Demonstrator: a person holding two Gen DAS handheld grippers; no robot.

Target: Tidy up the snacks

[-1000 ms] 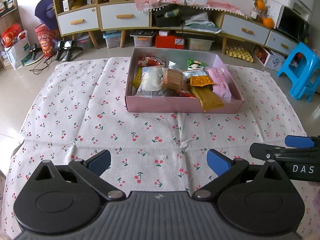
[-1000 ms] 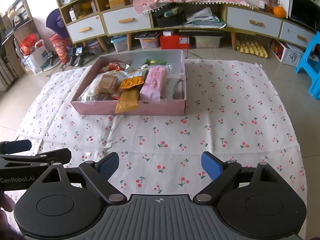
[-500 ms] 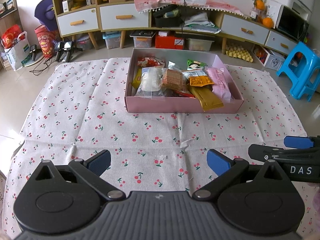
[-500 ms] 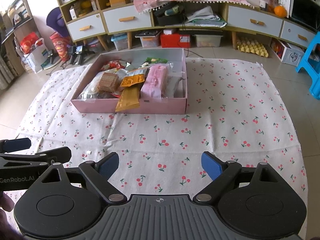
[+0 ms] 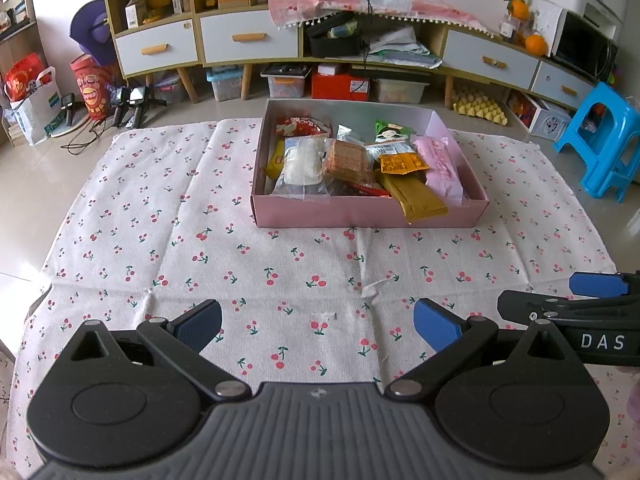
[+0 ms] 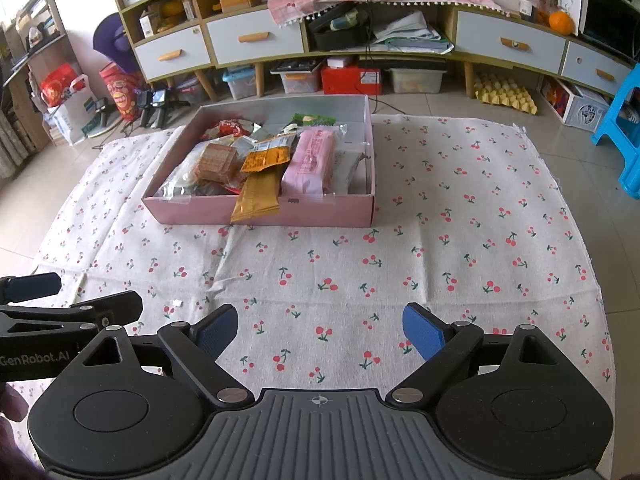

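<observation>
A pink box (image 5: 360, 214) (image 6: 320, 214) sits on a cherry-print cloth (image 5: 200, 248) (image 6: 460, 240) and holds several snack packets: a pink pack (image 5: 440, 164) (image 6: 312, 160), a gold pack (image 5: 418, 200) (image 6: 258, 196) hanging over the front wall, an orange pack (image 5: 402, 162), a brown biscuit pack (image 5: 346, 158) (image 6: 216, 162). My left gripper (image 5: 318, 326) is open and empty, low over the near cloth. My right gripper (image 6: 320, 330) is open and empty beside it; it also shows at the right edge of the left wrist view (image 5: 580, 304).
A long low cabinet (image 5: 248, 40) with drawers and storage bins stands behind the cloth. A blue stool (image 5: 604, 144) is at the right. Bags (image 5: 32, 96) and camera gear (image 5: 132, 100) lie on the floor at the left.
Both grippers have stayed open and nearly still; the views have shifted only slightly.
</observation>
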